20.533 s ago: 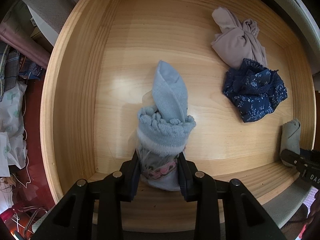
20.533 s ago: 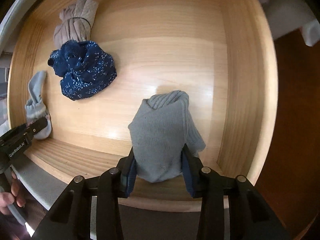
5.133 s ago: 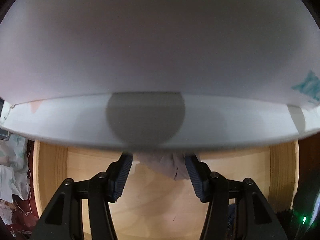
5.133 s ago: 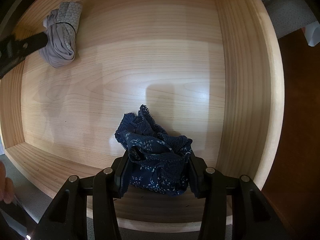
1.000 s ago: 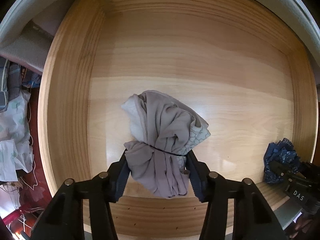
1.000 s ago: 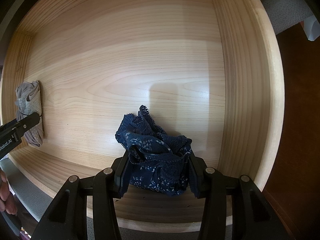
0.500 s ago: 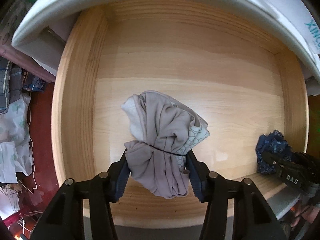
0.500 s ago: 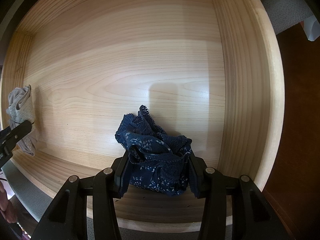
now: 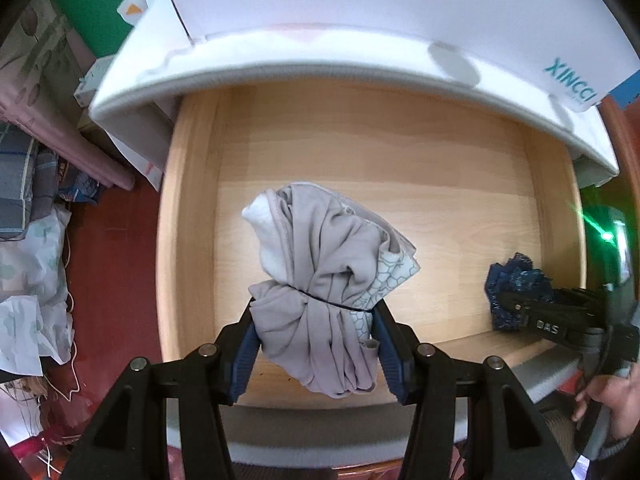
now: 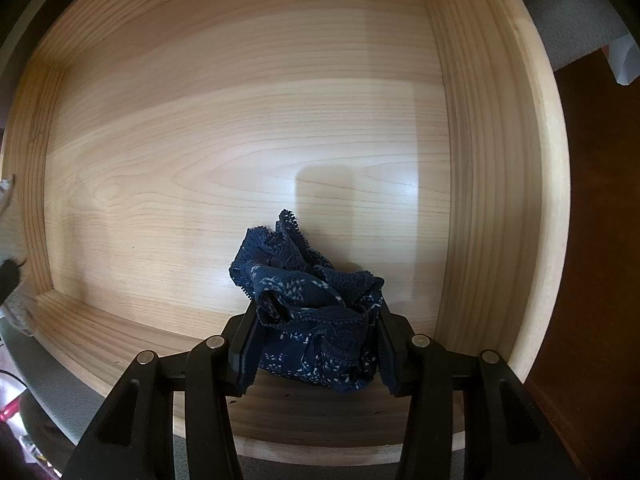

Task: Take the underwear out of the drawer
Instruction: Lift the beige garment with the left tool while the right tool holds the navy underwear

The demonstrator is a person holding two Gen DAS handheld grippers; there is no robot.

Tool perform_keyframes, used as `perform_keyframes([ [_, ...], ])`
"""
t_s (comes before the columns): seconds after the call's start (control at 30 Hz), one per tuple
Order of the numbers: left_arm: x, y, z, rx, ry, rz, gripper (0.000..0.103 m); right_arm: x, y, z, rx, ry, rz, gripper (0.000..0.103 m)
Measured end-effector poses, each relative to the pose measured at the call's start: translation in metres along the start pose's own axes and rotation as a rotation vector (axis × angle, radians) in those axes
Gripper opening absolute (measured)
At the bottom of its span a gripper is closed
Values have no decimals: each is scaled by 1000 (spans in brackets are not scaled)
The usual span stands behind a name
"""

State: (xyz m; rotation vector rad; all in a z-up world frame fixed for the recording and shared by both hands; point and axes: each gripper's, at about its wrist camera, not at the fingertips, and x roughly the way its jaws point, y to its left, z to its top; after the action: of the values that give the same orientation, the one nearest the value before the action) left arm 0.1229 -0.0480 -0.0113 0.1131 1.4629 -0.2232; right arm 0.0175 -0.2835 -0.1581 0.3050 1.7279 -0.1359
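Observation:
My left gripper (image 9: 314,346) is shut on a grey bundle of underwear (image 9: 320,276) tied with a thin black band, held high above the open wooden drawer (image 9: 188,220). My right gripper (image 10: 316,350) is shut on navy floral lace underwear (image 10: 308,300) low inside the drawer (image 10: 224,120), near its front right corner. The right gripper and the navy underwear (image 9: 516,284) also show at the right of the left wrist view. The drawer floor holds nothing else.
A white cabinet top (image 9: 360,40) with teal lettering overhangs the drawer's back. Clothes and plastic bags (image 9: 32,240) lie on the red floor to the left. A grey fabric (image 10: 576,12) lies beyond the drawer's right wall. A hand (image 9: 612,400) holds the right gripper.
My left gripper has lifted the grey bundle up and back, out of the drawer; the drawer looks smaller and the cabinet top has come into view. The right gripper has not moved.

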Motion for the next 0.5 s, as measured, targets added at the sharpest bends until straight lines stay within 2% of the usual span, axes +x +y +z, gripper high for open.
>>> perform_keyframes([
  [0.5,-91,5,-5,57,-160,4,54,3,2,-3,0,1,-7,44],
])
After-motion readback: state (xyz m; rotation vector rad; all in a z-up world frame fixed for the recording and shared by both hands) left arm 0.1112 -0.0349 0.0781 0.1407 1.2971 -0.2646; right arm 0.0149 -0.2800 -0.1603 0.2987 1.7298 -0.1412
